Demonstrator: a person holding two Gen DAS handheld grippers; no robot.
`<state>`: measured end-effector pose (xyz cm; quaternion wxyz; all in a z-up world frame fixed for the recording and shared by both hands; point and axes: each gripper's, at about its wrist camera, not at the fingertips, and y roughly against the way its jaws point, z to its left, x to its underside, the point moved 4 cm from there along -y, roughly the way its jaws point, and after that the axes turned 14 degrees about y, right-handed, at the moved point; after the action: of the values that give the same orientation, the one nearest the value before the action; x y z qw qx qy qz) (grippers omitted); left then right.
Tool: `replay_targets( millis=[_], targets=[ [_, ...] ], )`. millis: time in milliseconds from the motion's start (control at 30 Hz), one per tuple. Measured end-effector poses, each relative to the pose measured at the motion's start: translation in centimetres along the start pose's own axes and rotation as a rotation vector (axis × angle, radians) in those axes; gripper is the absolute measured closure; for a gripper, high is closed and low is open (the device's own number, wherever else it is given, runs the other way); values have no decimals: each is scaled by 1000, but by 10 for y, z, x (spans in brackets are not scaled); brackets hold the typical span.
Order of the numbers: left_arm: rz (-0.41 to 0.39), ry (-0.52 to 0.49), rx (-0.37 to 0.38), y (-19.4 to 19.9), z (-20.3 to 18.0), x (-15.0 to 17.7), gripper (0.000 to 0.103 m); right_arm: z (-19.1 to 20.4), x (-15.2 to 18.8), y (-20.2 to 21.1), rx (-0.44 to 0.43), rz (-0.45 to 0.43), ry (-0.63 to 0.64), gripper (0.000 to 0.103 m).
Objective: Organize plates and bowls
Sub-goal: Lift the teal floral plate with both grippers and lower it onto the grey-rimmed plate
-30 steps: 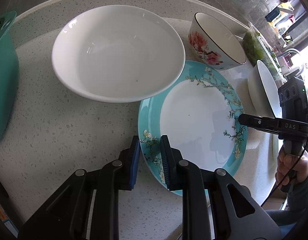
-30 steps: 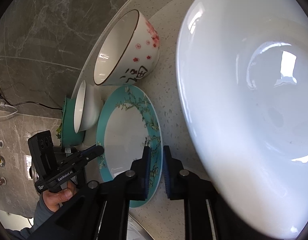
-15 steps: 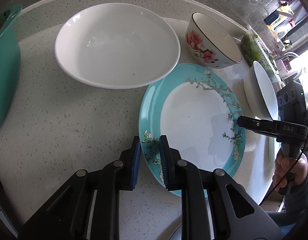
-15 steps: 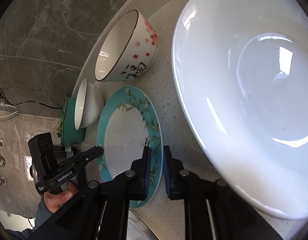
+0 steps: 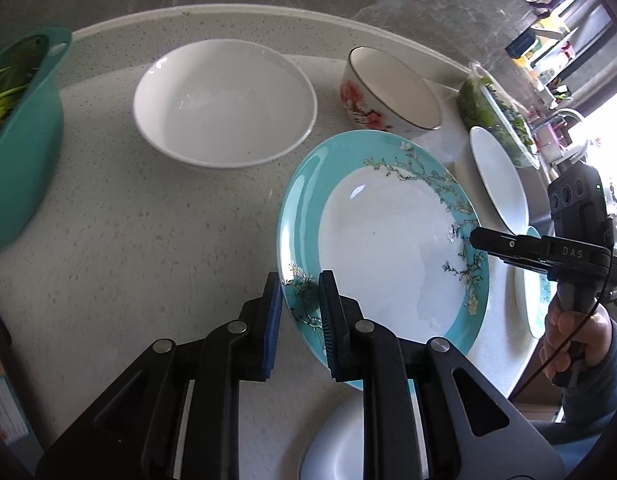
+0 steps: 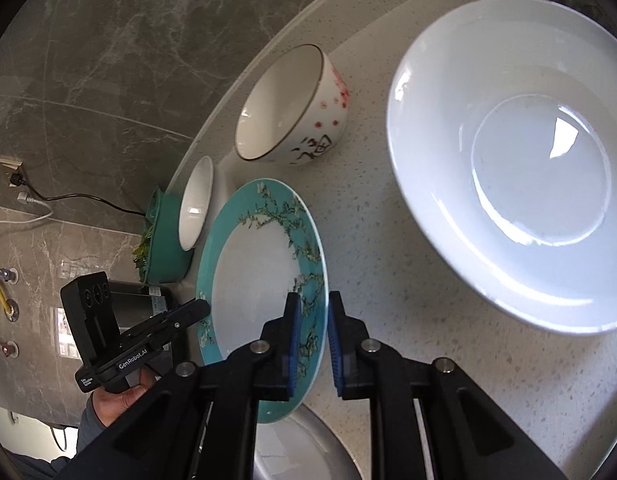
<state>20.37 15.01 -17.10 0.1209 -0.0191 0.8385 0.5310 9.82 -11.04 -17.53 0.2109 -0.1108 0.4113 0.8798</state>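
A teal-rimmed floral plate [image 5: 384, 240] is held between both grippers above the counter. My left gripper [image 5: 299, 312] is shut on its near rim. My right gripper [image 6: 311, 332] is shut on the opposite rim; it also shows in the left wrist view [image 5: 478, 238]. The plate shows in the right wrist view [image 6: 260, 272] too. A wide white bowl [image 5: 224, 104] [image 6: 512, 152] sits on the counter beyond the plate. A bowl with red blossoms [image 5: 388, 94] [image 6: 292, 108] stands beside it. A small white bowl [image 5: 498, 176] [image 6: 196, 200] is further off.
A teal colander with greens [image 5: 20, 136] stands at the left; it also shows in the right wrist view [image 6: 164, 240]. A clear container of greens [image 5: 496, 116] lies at the back right. Another teal plate [image 5: 534, 292] lies under my right gripper. A grey rounded object [image 5: 336, 444] sits below.
Both grippers have lifted and pulled the teal plate back from the white bowl, which now looks smaller and farther. Both grips on the plate are unchanged.
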Motion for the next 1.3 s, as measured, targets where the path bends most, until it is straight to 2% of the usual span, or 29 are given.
replay_targets(
  millis=[267, 500, 533, 600, 900, 1100, 1300],
  targets=[
    [-48, -3, 17, 45, -9, 37, 87, 31, 26, 25, -7, -13, 48, 86],
    [-61, -1, 10, 73, -10, 83, 87, 53, 57, 36, -24, 5, 69, 85],
    [-59, -4, 9, 80, 2, 90, 87, 54, 62, 37, -25, 9, 70, 85],
    [-51, -2, 6, 84, 5, 106, 87, 54, 72, 38, -26, 20, 74, 85],
    [14, 1, -16, 72, 25, 162, 87, 49, 115, 33, -14, 73, 52, 83],
    [42, -16, -19, 59, 31, 182, 87, 41, 132, 30, 8, 93, 41, 81],
    [58, -38, -35, 50, 35, 189, 87, 36, 142, 26, 25, 112, 41, 81]
  ],
)
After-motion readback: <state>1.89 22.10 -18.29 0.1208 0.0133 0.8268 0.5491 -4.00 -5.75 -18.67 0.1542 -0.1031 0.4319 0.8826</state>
